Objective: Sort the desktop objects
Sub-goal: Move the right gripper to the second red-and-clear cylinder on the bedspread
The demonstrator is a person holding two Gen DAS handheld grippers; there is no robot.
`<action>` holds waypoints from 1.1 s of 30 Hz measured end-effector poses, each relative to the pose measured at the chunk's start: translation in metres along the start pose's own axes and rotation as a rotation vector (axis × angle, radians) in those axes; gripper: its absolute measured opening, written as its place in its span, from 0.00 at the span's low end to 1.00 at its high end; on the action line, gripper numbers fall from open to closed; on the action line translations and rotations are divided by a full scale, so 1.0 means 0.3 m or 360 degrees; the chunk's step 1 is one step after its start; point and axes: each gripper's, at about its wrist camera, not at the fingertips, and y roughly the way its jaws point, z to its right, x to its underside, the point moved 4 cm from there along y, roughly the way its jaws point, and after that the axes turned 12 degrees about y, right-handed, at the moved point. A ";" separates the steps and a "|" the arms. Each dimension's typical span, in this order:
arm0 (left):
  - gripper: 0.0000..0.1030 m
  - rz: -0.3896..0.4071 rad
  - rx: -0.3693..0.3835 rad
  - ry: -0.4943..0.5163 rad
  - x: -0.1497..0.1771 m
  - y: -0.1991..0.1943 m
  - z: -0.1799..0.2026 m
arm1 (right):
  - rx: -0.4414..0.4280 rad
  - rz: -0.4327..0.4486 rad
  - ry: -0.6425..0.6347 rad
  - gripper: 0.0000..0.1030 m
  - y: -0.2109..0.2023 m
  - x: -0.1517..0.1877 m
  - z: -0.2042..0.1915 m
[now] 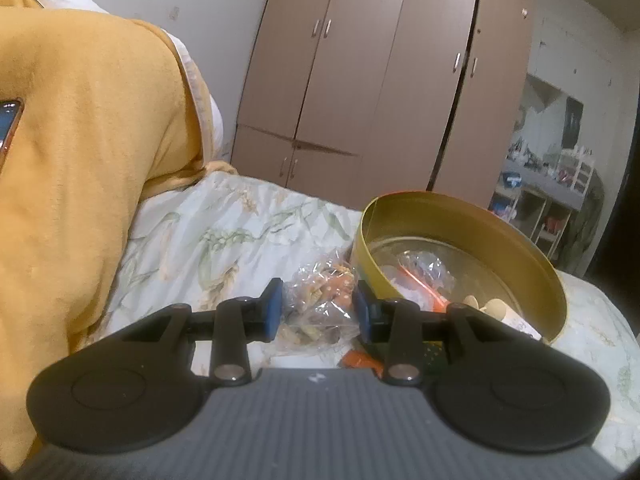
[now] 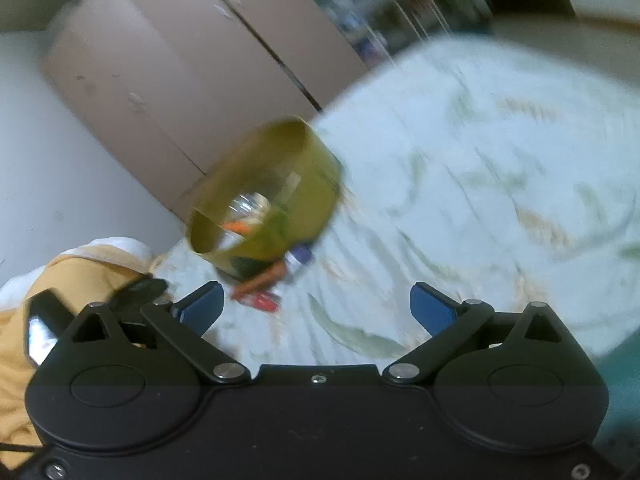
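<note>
My left gripper (image 1: 319, 310) is shut on a clear plastic bag (image 1: 320, 300) of small brownish and orange pieces, its blue pads (image 1: 273, 308) pressing both sides. Just to its right stands a round gold tin (image 1: 472, 216) on the bed, holding another clear bag (image 1: 426, 266) and cardboard tubes (image 1: 498, 306). In the blurred right wrist view my right gripper (image 2: 318, 306) is open with nothing between its fingers, over the bedsheet. The tin (image 2: 312, 184) lies ahead to the left, with an orange stick (image 2: 260, 280), a red item (image 2: 266, 300) and a small bottle (image 2: 298, 258) beside it.
A floral bedsheet (image 1: 240, 232) covers the bed. A yellow blanket (image 1: 80, 160) is heaped on the left, with a phone (image 1: 8, 124) at its edge. Brown wardrobes (image 1: 360, 80) stand behind the bed. An orange thing (image 1: 358, 360) lies below the left fingers.
</note>
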 end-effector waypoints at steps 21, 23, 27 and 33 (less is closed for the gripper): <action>0.40 -0.0224 0.0147 0.0252 -0.156 -0.510 -0.069 | 0.0230 -0.0346 0.0315 1.00 0.090 0.002 0.071; 0.40 -0.0244 0.0161 0.0254 -0.124 -0.542 -0.071 | 0.0253 -0.0482 0.0182 1.00 0.101 0.009 0.035; 0.40 -0.0280 0.0111 0.0242 -0.053 -0.568 -0.117 | 0.0329 -0.0629 -0.0482 1.00 0.139 0.081 -0.120; 0.40 -0.0347 0.0019 0.0144 0.008 -0.549 -0.229 | 0.0484 -0.0872 -0.1037 0.98 0.271 0.246 -0.253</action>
